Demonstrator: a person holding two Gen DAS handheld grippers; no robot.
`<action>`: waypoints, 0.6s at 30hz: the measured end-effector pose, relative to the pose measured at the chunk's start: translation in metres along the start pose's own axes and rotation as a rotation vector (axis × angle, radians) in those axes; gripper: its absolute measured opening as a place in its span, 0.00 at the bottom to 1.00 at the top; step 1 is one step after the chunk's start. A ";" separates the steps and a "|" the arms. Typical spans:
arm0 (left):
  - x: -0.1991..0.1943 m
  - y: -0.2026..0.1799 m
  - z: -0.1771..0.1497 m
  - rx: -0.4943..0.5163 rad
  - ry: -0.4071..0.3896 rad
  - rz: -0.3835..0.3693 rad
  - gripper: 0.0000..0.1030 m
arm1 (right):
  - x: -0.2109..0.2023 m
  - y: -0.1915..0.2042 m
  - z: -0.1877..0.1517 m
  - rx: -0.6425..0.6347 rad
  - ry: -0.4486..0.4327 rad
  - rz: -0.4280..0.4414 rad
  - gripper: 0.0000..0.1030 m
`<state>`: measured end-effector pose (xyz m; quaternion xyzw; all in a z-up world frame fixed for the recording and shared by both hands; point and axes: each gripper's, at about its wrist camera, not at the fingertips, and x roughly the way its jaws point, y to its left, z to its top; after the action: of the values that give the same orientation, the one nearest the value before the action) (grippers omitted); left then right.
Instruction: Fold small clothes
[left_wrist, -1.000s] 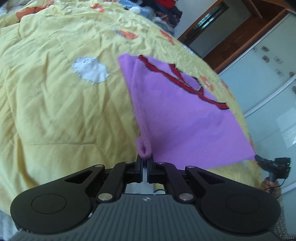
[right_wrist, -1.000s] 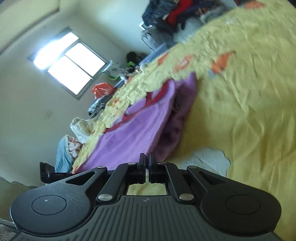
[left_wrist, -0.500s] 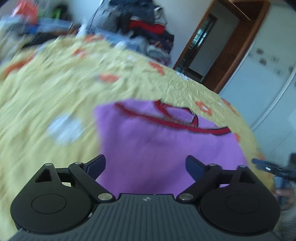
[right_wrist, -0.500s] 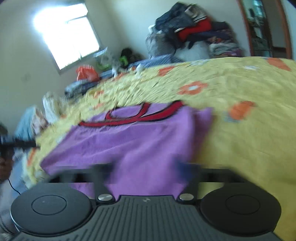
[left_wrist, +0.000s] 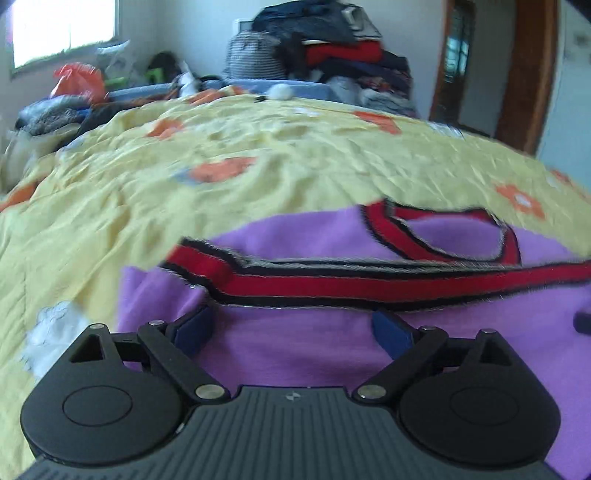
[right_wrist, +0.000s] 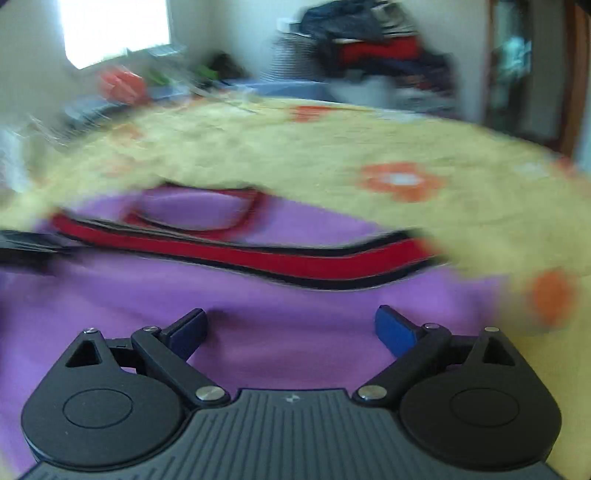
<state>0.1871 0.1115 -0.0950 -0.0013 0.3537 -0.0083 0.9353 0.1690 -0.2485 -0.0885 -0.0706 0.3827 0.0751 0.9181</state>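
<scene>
Purple garment (left_wrist: 295, 343) with red, black-edged trim lying flat on yellow flowered bedspread (left_wrist: 258, 166), near its close edge. Left gripper (left_wrist: 293, 328) above garment's left part, jaws still spreading, blue pads wide, nothing pinched between. Right gripper (right_wrist: 291, 326) above right part, spread wide, empty. Heap of clothes (left_wrist: 332, 48) beyond bed, by wall.
</scene>
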 end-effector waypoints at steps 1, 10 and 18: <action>-0.002 0.004 0.003 0.002 0.013 0.004 0.92 | -0.001 -0.015 -0.002 0.064 0.011 0.036 0.98; -0.004 -0.024 0.019 -0.030 0.030 0.029 0.92 | 0.006 -0.012 0.027 0.240 -0.028 0.255 0.99; 0.010 -0.021 0.005 -0.029 0.009 0.070 1.00 | 0.031 -0.025 0.026 0.190 0.025 -0.016 0.99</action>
<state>0.1976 0.0904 -0.0983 -0.0027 0.3576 0.0294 0.9334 0.2133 -0.2655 -0.0901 0.0127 0.3988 0.0303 0.9164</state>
